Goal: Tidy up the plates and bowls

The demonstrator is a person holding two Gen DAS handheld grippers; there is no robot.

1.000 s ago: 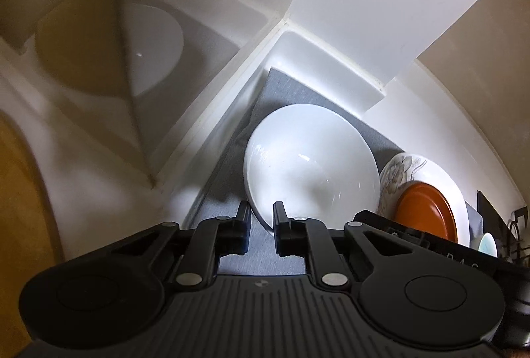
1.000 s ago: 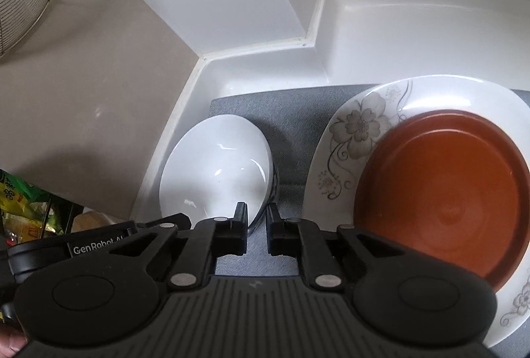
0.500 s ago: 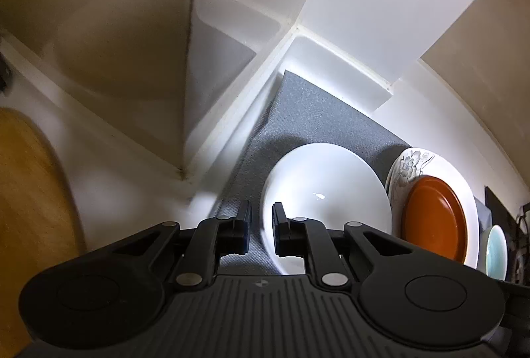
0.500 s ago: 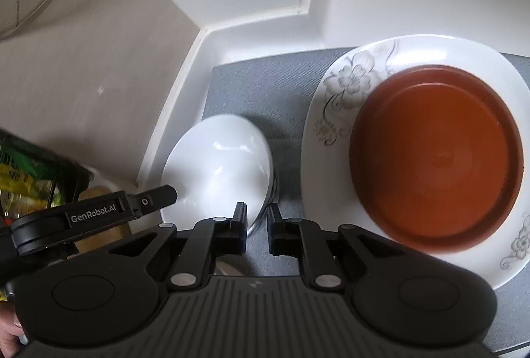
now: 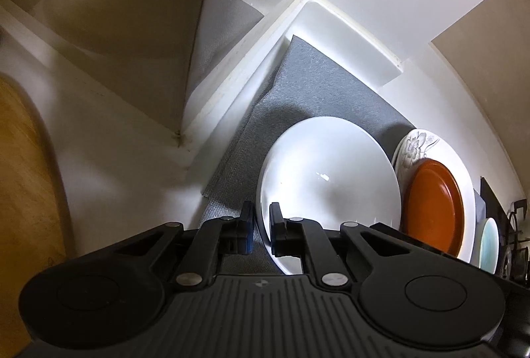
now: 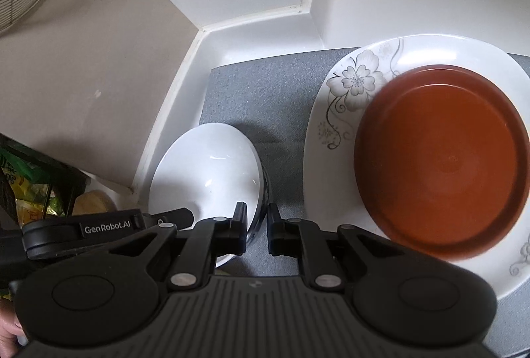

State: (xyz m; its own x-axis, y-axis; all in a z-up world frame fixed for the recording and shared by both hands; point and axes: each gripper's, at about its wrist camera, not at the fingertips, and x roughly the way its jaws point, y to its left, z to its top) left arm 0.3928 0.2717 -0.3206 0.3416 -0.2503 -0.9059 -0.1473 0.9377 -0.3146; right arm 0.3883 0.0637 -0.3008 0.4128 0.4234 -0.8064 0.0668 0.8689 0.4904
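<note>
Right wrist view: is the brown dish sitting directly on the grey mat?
No, the brown dish rests on the white floral plate, which itself lies on the grey mat.

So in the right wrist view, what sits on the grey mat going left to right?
white bowl held at its rim by the right gripper → bare grey mat → floral plate → orange-brown dish resting on that plate.

Dim warm light, left edges blurred, fisheye bending at rims, small glare spots on white bowl (image 5: 326, 176)
</note>
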